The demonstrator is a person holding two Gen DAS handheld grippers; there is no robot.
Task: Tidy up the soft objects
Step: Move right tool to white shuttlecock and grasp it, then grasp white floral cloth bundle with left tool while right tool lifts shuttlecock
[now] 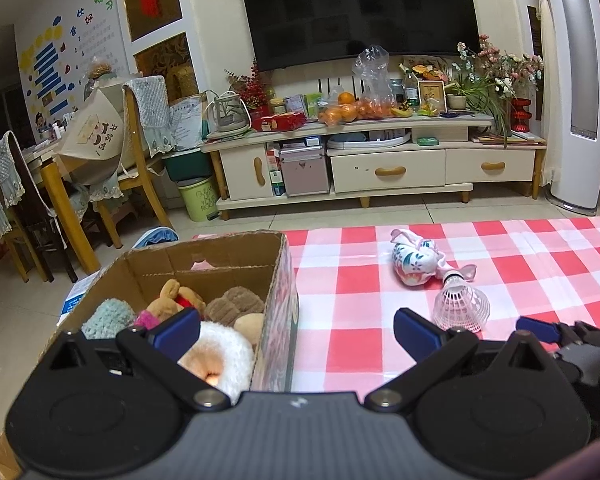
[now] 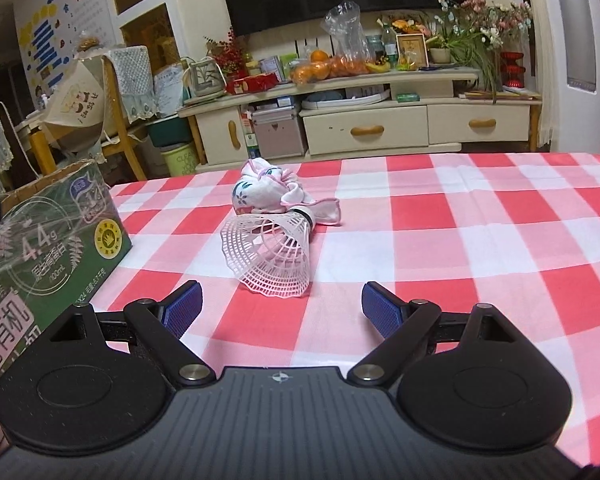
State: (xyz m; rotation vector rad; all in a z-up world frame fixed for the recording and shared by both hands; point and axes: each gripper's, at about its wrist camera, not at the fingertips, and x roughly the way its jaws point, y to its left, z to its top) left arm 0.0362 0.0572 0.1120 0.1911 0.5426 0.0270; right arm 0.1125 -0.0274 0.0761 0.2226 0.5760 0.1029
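A cardboard box [image 1: 220, 252] stands at the left of the checked table and holds several plush toys, among them a white fluffy one [image 1: 224, 354], a brown one [image 1: 234, 302] and a pale blue one [image 1: 108, 316]. My left gripper [image 1: 296, 330] hangs open above the box's right wall, nothing between its fingers. A knotted floral cloth [image 1: 414, 262] [image 2: 266, 194] lies on the table with a white plastic shuttlecock [image 1: 462, 306] [image 2: 274, 254] against it. My right gripper [image 2: 280, 304] stands open just short of the shuttlecock; its blue fingertip [image 1: 536, 328] shows in the left wrist view.
The red and white checked tablecloth [image 2: 460, 240] covers the table. The box's printed side [image 2: 48, 240] rises at the left of the right wrist view. Beyond the table are a TV cabinet [image 1: 380, 160], chairs [image 1: 132, 148] and a tall white appliance [image 1: 576, 100].
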